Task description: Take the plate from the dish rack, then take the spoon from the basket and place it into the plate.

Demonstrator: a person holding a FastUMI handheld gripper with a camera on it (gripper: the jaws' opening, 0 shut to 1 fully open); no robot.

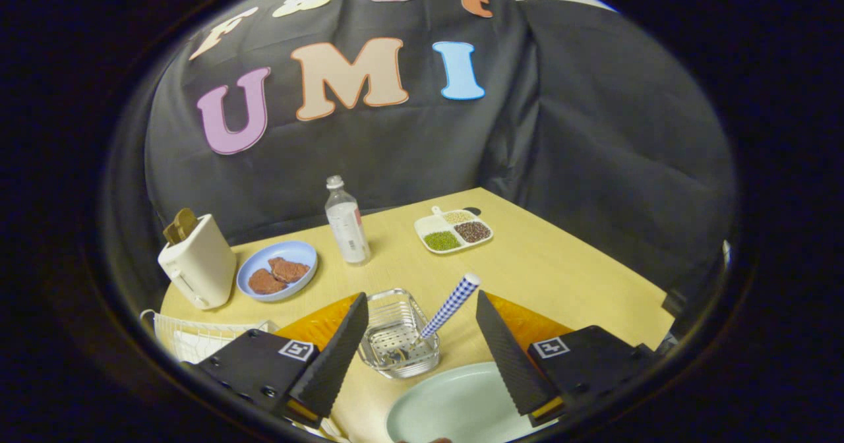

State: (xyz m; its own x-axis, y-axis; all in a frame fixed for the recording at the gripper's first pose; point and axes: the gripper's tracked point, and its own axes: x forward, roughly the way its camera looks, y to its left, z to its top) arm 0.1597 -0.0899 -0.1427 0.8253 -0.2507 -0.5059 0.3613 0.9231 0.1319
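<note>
The jaws (422,311) stand wide apart, released, with nothing gripped and neither finger touching anything. Each finger slants inward toward its tip, and the gripper looks down at a shallow angle over the desk (560,265).

Between the jaws, just ahead of the tips, sits the basket (397,337), a small clear one with a perforated floor. The spoon (448,308) stands in it, bowl end down, its blue-checked handle leaning up toward the right finger and stopping short of it. Closer in than the basket, low between the fingers and partly under the right one, lies the plate (455,407), pale green and flat on the desk. An orange mat (316,324) shows behind both fingers.

Outside the left finger, a corner of the white wire rack (191,337) shows. Beyond the jaws to the left stand a cream toaster (198,262) with a slice in its slot and a blue dish (277,269) with two brown pieces. Straight beyond the basket stands a clear bottle (346,222); its label is too small to read. Beyond the right finger lies a divided tray (453,231) of grains and beans.

Each finger base carries a square black-and-white marker; no readable writing
</note>
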